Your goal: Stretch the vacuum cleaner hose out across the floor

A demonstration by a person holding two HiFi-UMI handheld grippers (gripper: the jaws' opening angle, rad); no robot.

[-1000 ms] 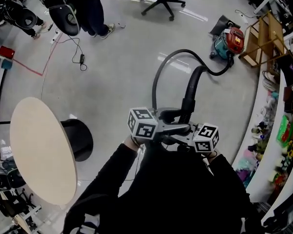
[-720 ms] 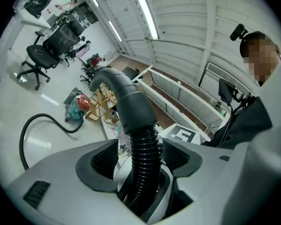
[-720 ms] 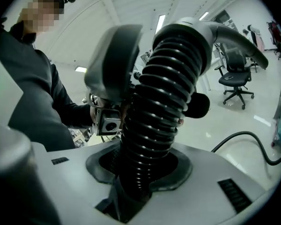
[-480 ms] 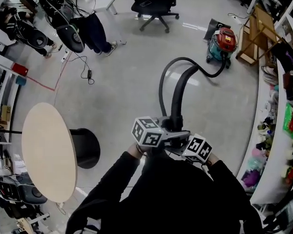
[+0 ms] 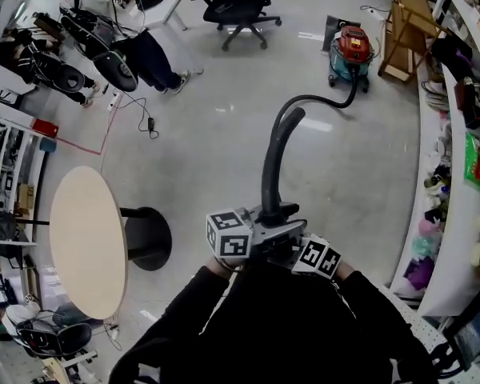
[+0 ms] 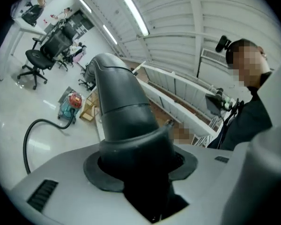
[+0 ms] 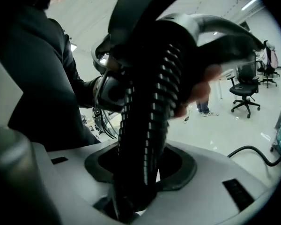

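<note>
Black and ribbed, the hose (image 5: 269,162) leads away from the two tools held close together in front of the person's chest. It arches over the pale grey floor (image 5: 184,158), bends to the right and thins into a line ending at the red-and-teal vacuum cleaner (image 5: 350,50). The vacuum cleaner stands well apart beside a wooden frame (image 5: 404,18). The left tool (image 5: 264,229) has its jaws set around the hose's smooth rigid end piece (image 6: 122,107). They have just been closing, and in the left gripper view the left tool (image 6: 145,172) clamps that piece, which fills the gap. The right tool (image 5: 292,242) sits just beside it, its marker cube touching the person's dark sleeve. In the right gripper view the right tool (image 7: 136,172) stands narrow and grips the ribbed stretch of hose (image 7: 150,111), which runs up out of the jaws. A beige round table (image 5: 88,242) stands to the left, and a black office chair (image 5: 240,6) at the far end of the floor.
</note>
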